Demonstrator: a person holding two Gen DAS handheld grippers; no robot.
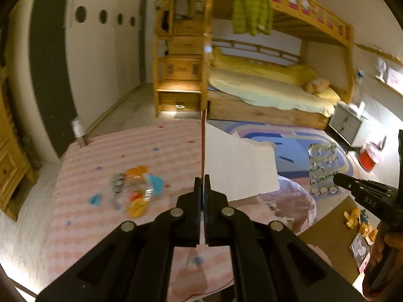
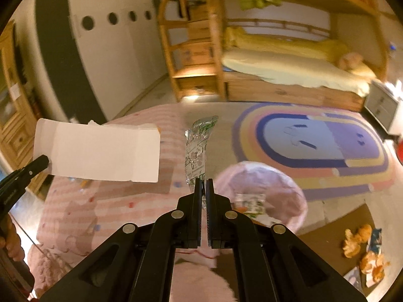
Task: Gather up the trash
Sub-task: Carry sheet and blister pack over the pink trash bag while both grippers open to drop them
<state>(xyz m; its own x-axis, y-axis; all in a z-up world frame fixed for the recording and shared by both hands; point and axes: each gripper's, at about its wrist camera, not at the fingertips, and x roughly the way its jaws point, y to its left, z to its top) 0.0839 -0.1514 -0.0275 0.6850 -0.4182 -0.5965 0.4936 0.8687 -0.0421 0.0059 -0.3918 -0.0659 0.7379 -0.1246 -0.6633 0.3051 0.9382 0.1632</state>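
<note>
left gripper (image 1: 203, 181) jaws pinch a flattened white carton (image 1: 239, 166); right gripper (image 2: 204, 185) jaws clamp a foil blister pack (image 2: 199, 148). the thin-edged pack could slip before reaching the pink-lined bin (image 2: 297, 193) at four o'clock.

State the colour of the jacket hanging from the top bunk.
Lime green jacket, quilted; the left wrist view shows it best.

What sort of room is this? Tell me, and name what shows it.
Most likely a child's bedroom. A wooden bunk bed with yellow bedding and drawer steps stands at the back, a pastel rainbow rug covers the floor, and a soft toy lies on the lower bunk.
</note>
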